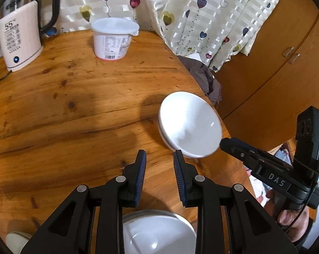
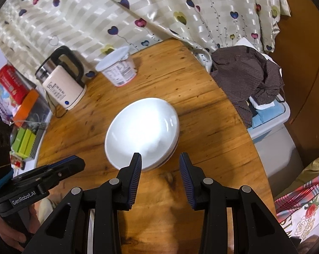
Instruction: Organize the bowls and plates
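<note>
Bowls (image 2: 141, 133): white, glazed, and apparently two nested, since a second rim with a dark stripe shows under the upper one. I see the stack resting on the wooden table (image 2: 201, 105) near its right edge, at 12 o'clock from my right gripper (image 2: 160, 165) and at 1 o'clock from my left gripper (image 1: 159, 163). A further white bowl (image 1: 157, 235) sits below the left gripper, at 6 o'clock in that view.

Right fingers (image 2: 135, 177): released, spread apart, empty; the left fingertip appears to overlap the near rim of the stack, but I cannot tell whether it touches. Left fingers (image 1: 140, 177): also released, holding nothing, just beside the stack.

Handling, as I judge it: rigid ceramic, moderately heavy when stacked, slick glaze, brittle on impact. Grip point: the near rim, one finger inside the wall and one outside, seated deep. Lifting only the upper bowl should separate the pair. Kettle (image 2: 63, 80) and lidded tub (image 2: 119, 67) stand well apart at 11 o'clock.
</note>
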Motion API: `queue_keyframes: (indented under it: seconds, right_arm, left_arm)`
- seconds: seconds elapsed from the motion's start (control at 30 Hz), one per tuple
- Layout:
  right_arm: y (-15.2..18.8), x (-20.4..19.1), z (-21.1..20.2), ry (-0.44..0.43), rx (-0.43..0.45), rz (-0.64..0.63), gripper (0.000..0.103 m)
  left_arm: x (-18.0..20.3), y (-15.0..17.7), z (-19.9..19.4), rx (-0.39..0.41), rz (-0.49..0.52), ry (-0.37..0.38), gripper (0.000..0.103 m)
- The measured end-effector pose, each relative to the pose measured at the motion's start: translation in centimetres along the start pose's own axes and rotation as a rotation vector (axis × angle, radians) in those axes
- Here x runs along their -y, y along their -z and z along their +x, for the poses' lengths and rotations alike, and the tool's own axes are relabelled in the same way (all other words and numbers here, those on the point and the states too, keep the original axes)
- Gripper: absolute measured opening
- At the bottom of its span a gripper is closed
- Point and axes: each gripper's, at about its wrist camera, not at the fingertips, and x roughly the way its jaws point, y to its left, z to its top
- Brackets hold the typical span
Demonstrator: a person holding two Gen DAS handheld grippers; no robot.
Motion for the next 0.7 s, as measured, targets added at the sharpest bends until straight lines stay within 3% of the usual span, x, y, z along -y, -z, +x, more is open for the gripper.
queue_keyframes:
  seconds: [0.43,0.7]
  right_arm:
    - [-0.8,1.3,2.3,0.005,-0.023,0.031,0.036]
    - [-1.4,1.4,3.0,-0.005,-0.025,0.031,0.027]
  left_arm:
    - [-0.3,-1.3,2.9,-0.025,-0.047,0.044,0.028]
    - [-0.3,-1.8,4.3,-0.038,-0.057,0.069,0.028]
